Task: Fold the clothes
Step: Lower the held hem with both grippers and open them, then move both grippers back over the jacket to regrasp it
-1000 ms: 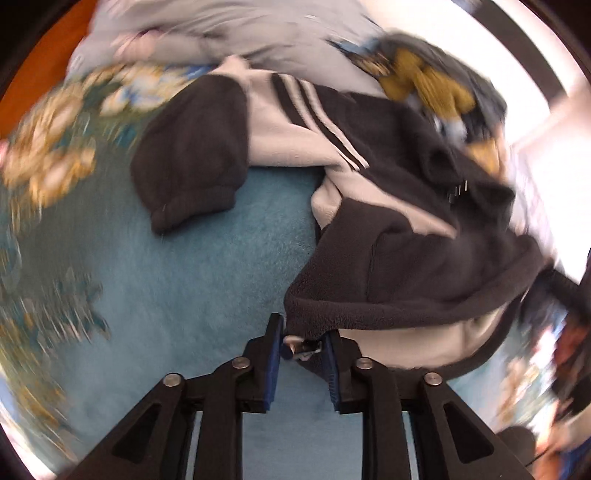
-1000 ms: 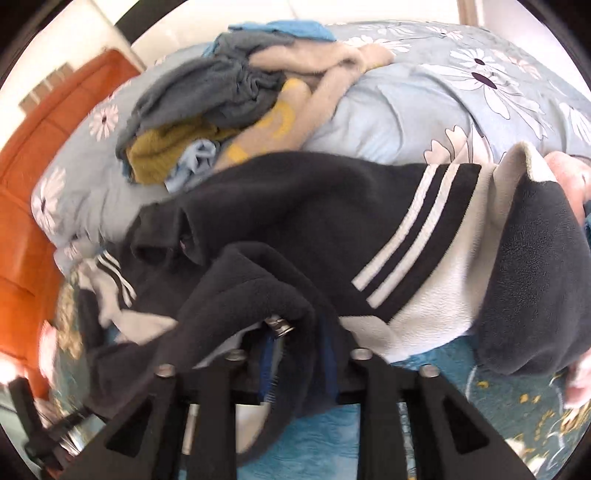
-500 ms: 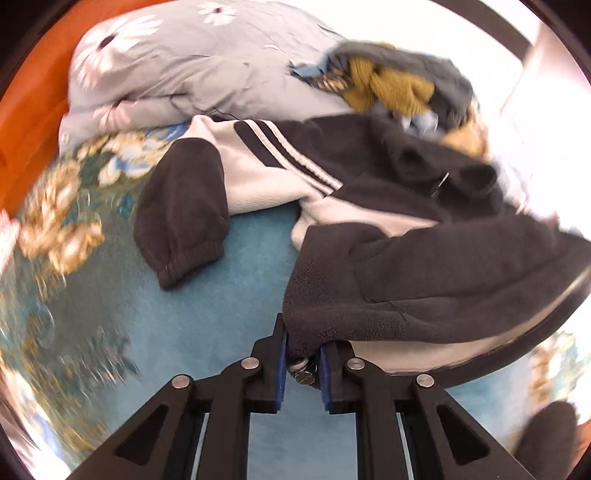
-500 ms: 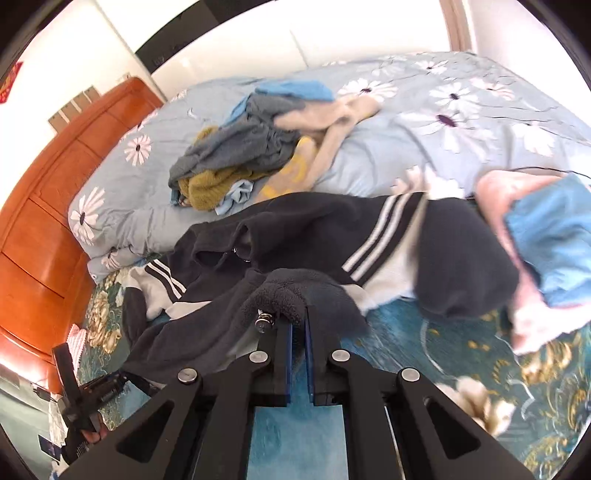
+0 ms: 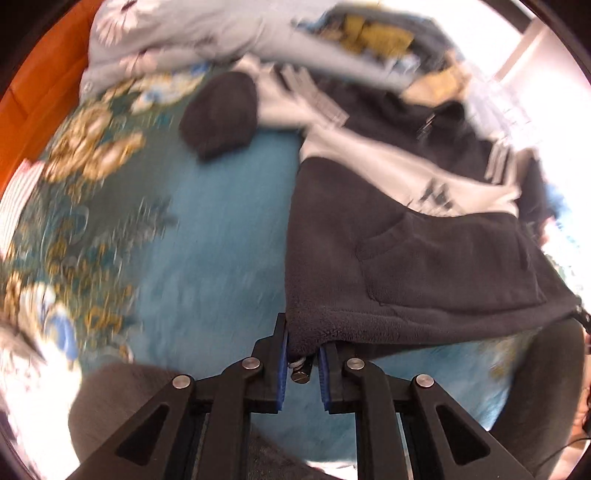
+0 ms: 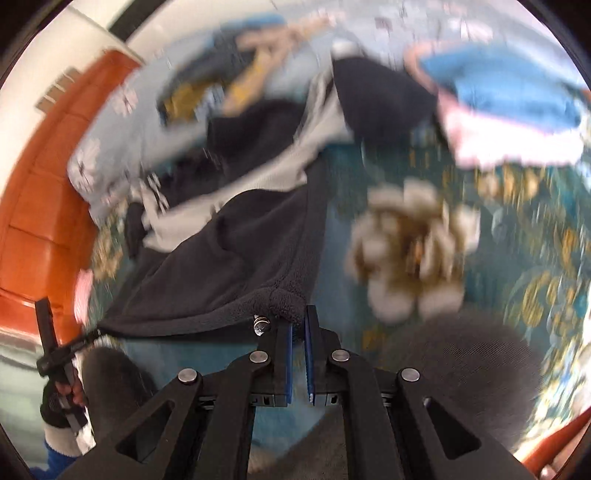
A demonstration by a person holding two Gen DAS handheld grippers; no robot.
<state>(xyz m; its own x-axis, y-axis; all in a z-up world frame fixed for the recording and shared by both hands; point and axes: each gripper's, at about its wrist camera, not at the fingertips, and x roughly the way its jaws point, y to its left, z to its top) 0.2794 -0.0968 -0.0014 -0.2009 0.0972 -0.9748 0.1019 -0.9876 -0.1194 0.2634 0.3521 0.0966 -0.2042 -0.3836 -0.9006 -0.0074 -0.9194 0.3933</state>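
The left gripper (image 5: 303,363) and the right gripper (image 6: 298,334) each pinched a bottom corner of the dark fleece jacket (image 5: 413,258), jaws closed to a narrow gap on the hem. The hem ran crosswise between them, pulled nearly taut, while the jacket's body stretched straight ahead from both sets of jaws across the teal bed cover (image 5: 207,258) toward the pillow (image 5: 184,33) and the clothes pile (image 5: 380,33). Its long axis therefore pointed away from the person, neither gripper nearer the collar. One sleeve (image 5: 219,114) lay out to the left. A fold would likely carry the hem forward along that axis.
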